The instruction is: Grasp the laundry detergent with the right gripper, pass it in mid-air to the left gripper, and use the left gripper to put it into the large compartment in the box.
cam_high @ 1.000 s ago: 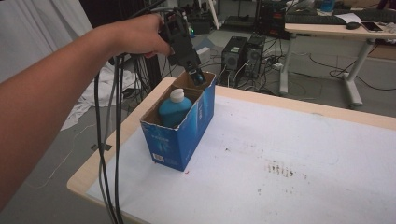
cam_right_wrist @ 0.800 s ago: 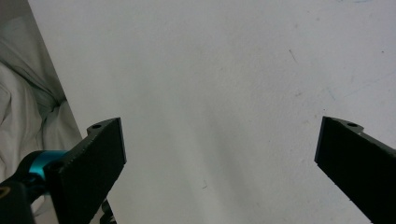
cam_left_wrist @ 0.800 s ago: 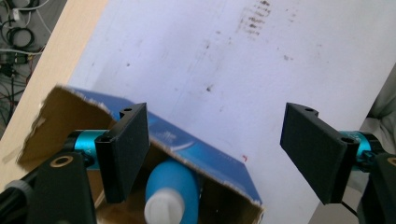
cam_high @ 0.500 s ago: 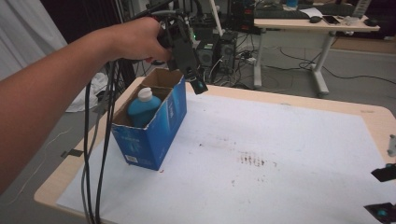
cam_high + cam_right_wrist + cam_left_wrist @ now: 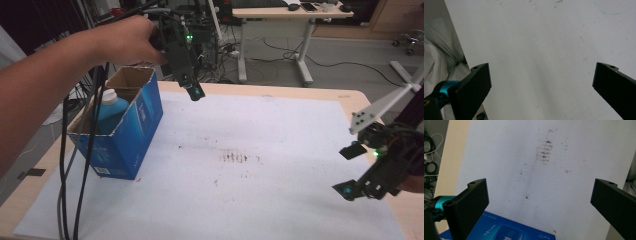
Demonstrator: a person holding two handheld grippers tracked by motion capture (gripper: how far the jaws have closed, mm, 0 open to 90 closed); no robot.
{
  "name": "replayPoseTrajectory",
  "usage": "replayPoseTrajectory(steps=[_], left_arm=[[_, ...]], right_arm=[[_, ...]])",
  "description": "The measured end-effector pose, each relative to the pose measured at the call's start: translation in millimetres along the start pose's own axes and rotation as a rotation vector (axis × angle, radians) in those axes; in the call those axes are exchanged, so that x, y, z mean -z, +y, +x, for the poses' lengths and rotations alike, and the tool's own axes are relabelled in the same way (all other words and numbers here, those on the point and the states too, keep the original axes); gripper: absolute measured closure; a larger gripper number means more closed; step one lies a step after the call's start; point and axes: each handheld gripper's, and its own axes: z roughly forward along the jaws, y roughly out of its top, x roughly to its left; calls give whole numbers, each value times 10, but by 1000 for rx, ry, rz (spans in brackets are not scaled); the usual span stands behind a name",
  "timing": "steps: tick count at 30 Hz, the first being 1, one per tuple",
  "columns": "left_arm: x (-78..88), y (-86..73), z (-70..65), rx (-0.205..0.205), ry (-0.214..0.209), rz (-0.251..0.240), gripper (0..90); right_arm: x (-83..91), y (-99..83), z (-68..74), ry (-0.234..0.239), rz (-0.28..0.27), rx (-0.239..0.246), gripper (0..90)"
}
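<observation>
An open blue cardboard box (image 5: 135, 135) stands at the left of the table, and a blue bottle (image 5: 107, 107) with a white cap stands upright inside it. My left gripper (image 5: 192, 90) hangs in the air just right of the box's top, pointing down. In the left gripper view its jaws (image 5: 539, 202) have just been opening and stand wide apart with nothing between them, above the box's edge (image 5: 506, 230). My right gripper (image 5: 349, 170) hovers low at the table's right edge, open and holding nothing (image 5: 541, 85).
A white sheet (image 5: 260, 200) covers the wooden table, with brown smudges (image 5: 240, 157) near its middle. Black cables (image 5: 75, 175) hang from my left gripper in front of the box. A desk (image 5: 280, 12) and equipment stand on the floor behind.
My left gripper has left the bottle in the box and moved right, away from the box top, with its jaws spread. The right gripper has come into the high view at the right.
</observation>
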Motion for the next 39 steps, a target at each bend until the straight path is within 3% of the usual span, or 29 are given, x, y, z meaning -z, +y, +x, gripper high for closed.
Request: replayPoseTrajectory(steps=[6, 22, 32, 39], left_arm=[[-148, 76, -34, 13, -21, -7, 17], [-531, 245, -197, -31, -108, 16, 17], [-716, 224, -243, -35, -144, 27, 17], [-814, 184, -250, -25, -146, 23, 17]], right_arm=[[-35, 87, 6, 5, 6, 14, 13], [-102, 157, 18, 3, 23, 16, 13], [-147, 182, 27, 8, 31, 21, 13], [-187, 196, 22, 16, 35, 23, 12]])
